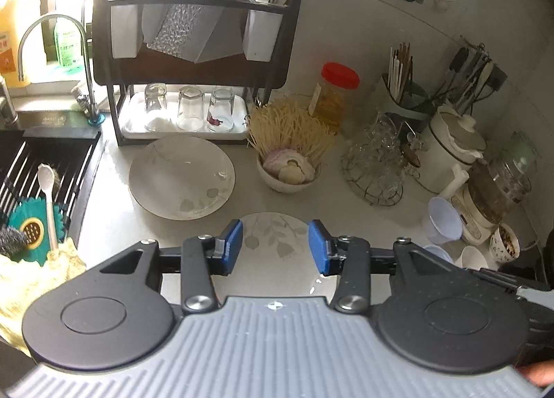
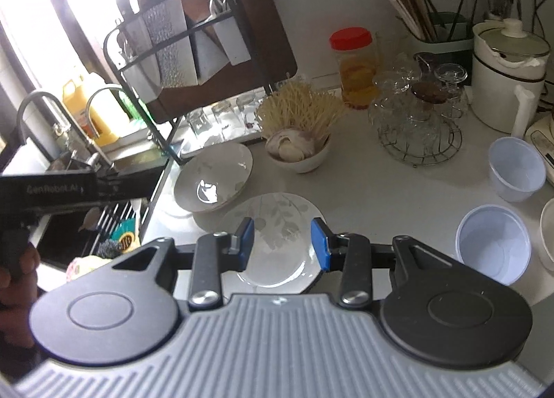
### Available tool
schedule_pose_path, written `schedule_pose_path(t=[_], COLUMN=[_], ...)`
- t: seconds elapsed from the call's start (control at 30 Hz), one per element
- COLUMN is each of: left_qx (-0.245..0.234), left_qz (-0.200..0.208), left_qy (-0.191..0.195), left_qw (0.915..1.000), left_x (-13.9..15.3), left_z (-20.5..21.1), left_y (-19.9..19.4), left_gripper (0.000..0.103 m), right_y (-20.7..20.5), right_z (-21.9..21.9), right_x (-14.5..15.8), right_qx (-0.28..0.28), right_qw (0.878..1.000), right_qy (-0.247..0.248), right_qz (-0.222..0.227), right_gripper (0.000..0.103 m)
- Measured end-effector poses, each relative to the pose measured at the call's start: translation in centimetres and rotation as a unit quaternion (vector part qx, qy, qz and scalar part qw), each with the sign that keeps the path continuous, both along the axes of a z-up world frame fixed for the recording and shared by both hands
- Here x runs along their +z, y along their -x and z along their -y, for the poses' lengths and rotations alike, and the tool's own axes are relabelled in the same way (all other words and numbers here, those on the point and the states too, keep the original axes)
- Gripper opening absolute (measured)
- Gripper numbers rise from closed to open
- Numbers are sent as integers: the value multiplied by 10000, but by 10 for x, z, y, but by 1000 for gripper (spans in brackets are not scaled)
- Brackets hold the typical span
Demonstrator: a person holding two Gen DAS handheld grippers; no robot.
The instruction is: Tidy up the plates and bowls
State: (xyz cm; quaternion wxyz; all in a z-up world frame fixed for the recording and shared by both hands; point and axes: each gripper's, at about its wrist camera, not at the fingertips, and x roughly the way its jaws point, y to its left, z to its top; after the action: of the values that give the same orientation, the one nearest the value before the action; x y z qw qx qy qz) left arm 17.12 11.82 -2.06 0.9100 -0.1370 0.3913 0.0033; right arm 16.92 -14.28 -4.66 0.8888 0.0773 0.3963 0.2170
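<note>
A pale kitchen counter (image 1: pixel 114 225) runs beside a dark sink (image 1: pixel 45 169) with a drying rack (image 1: pixel 194 52) behind. Two leaf-patterned plates rest flat on the counter. The larger, deeper plate (image 1: pixel 181 178) lies in front of the rack; the smaller plate (image 1: pixel 277 235) lies nearer the cameras, just beside it.

The left gripper (image 1: pixel 275 245) hovers above the smaller plate, its blue-padded jaws partly open and holding nothing. The right gripper (image 2: pixel 283 244) also hangs over that plate, jaws partly open and empty; the plate shows between the pads, with no contact visible.

A white bowl (image 1: pixel 289 178) holding shells and pale sticks stands right of the larger plate. Two translucent plastic cups (image 2: pixel 493 245) stand well to the right.
</note>
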Motion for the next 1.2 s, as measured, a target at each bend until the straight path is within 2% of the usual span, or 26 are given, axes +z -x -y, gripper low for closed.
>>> schedule_pose_path(t=[0.2,0.3,0.53,0.87,0.93,1.03,1.2], left_qx=[233,332,445,859,867,798,564], left_qz=[-166,-230,-486,-658,-622,-568,-574], left_qy=[58,79,41,-64,-97,-200,-140], left_qw=[9996,9992,9978,9941,9942,9950,9967], left_x=[-10,-12,-21,-26,-24,-22,-25], left_z=[10,11,10,-21,-30,-40,-58], left_y=[-7,-8,-13,-7,-10,-18,-37], left_gripper=[50,57,58,63,67,72,74], right_y=[-15,-20,-29,-38,-41,-45,-52], right_z=[10,11,18,4,-1,-6,-19], right_x=[-3,-8,-13,-17,-16,-15,-14], right_qx=[267,428,518,646,601,486,327], right_qw=[9996,9990,9986,9978,9980,9986,9991], right_qy=[35,89,68,-75,-112,-179,-217], right_qz=[-3,-85,-113,-148,-130,-100,-161], right_gripper=[40,40,40,40,40,58,60])
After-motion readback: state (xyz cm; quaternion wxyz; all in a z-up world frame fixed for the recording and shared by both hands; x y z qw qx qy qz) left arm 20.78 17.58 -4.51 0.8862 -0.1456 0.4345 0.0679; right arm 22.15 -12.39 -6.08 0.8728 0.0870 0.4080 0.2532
